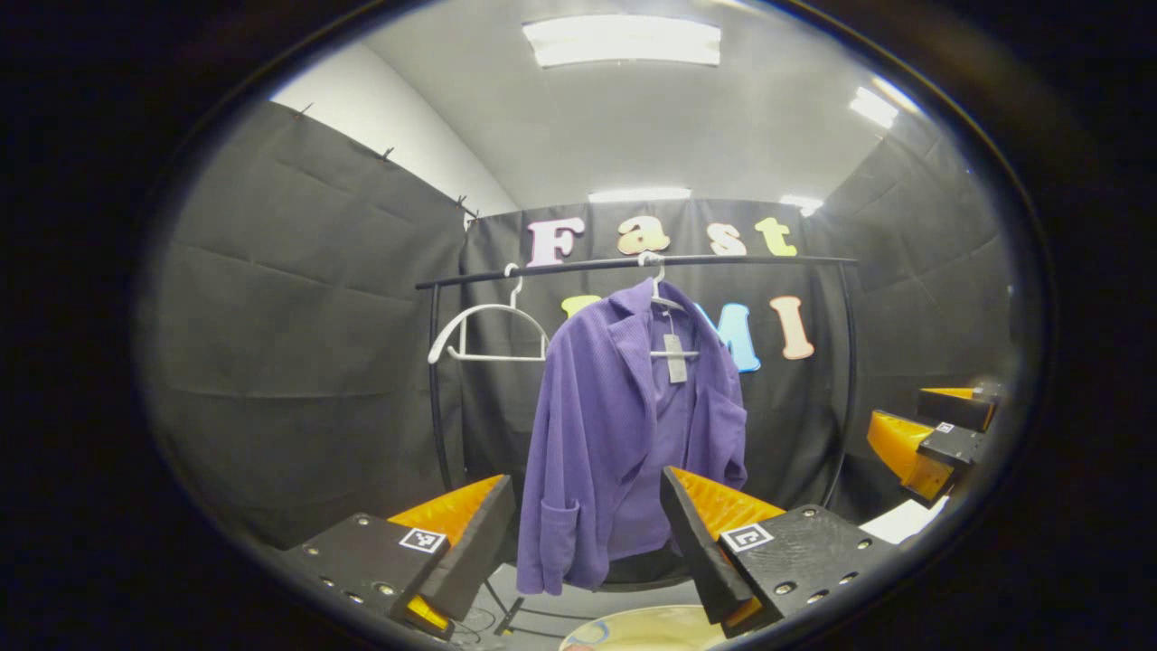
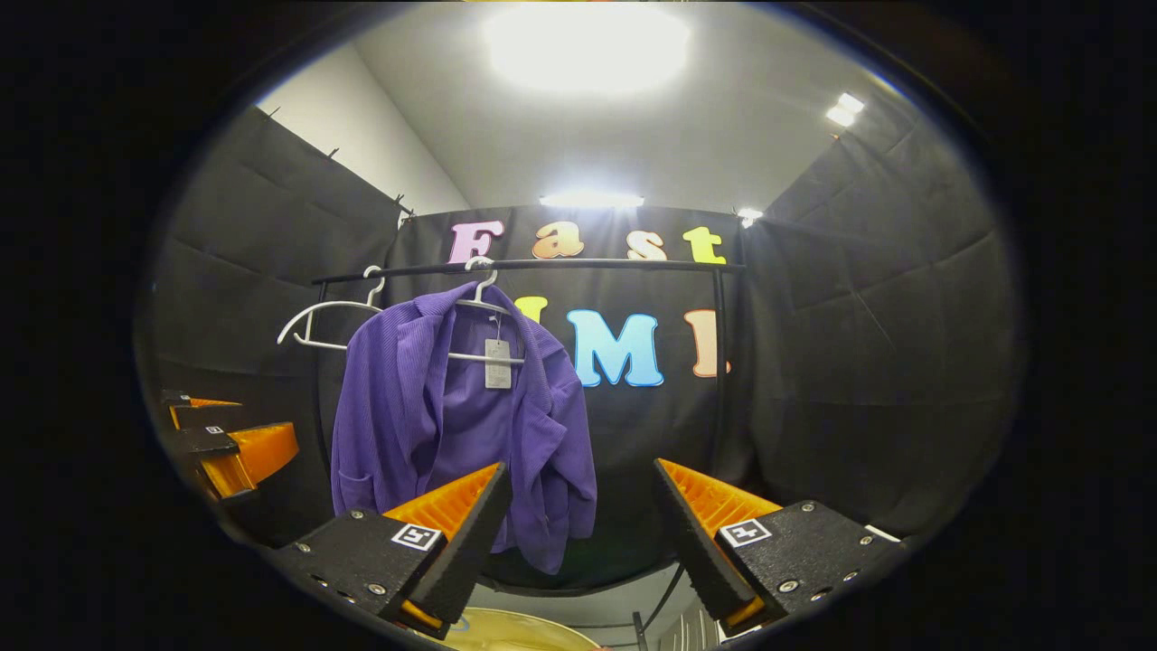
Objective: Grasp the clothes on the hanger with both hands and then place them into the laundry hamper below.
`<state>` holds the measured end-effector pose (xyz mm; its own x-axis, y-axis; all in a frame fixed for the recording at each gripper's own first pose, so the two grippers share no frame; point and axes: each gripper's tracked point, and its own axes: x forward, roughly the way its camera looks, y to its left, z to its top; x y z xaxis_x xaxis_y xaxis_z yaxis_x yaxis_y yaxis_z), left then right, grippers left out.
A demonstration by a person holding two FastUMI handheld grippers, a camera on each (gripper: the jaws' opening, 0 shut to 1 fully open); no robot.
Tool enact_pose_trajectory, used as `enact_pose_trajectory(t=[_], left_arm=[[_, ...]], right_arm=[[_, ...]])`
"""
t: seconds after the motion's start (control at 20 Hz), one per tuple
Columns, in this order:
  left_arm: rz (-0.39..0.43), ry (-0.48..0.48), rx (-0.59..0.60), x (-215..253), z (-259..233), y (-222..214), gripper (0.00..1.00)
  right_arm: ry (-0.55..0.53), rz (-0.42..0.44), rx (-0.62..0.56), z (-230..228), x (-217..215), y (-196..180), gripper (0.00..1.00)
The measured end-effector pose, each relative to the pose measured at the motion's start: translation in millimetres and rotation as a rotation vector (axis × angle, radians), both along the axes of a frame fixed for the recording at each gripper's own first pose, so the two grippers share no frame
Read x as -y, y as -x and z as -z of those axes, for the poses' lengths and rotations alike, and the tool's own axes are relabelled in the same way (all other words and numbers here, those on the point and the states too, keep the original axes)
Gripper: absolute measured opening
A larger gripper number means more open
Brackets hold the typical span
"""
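A purple jacket [image 1: 633, 434] hangs on a white hanger [image 1: 664, 303] from a black rail [image 1: 633, 264], so it is up high and its bottom edge swings free. A paper tag [image 1: 674, 358] dangles at its collar. Beside it on the rail is 1 more hanger with nothing on it [image 1: 484, 330]. The left tongs [image 1: 587, 529] are spread wide and hold nothing, and they point at the low part of the jacket, near but not touching. The right tongs [image 2: 578, 515] are spread wide too and hold nothing, with the jacket's hem just past one finger. Both are held low and apart, likely so each can take 1 side of the jacket. A pale round rim [image 1: 646, 628] peeks up under the jacket, and I think it is the hamper. No grab has happened yet.
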<state>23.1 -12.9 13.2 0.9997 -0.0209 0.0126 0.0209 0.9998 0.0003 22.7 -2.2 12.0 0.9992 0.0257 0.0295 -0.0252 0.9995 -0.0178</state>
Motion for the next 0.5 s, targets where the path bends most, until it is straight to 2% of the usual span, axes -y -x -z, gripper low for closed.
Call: enact_pose_trajectory(t=[0.5], left_arm=[[-0.019,0.006,0.040,30.2,-39.1,-55.5,0.99]], right_arm=[[-0.029,-0.088,0.069,-42.8,-4.7,-72.2,0.94]])
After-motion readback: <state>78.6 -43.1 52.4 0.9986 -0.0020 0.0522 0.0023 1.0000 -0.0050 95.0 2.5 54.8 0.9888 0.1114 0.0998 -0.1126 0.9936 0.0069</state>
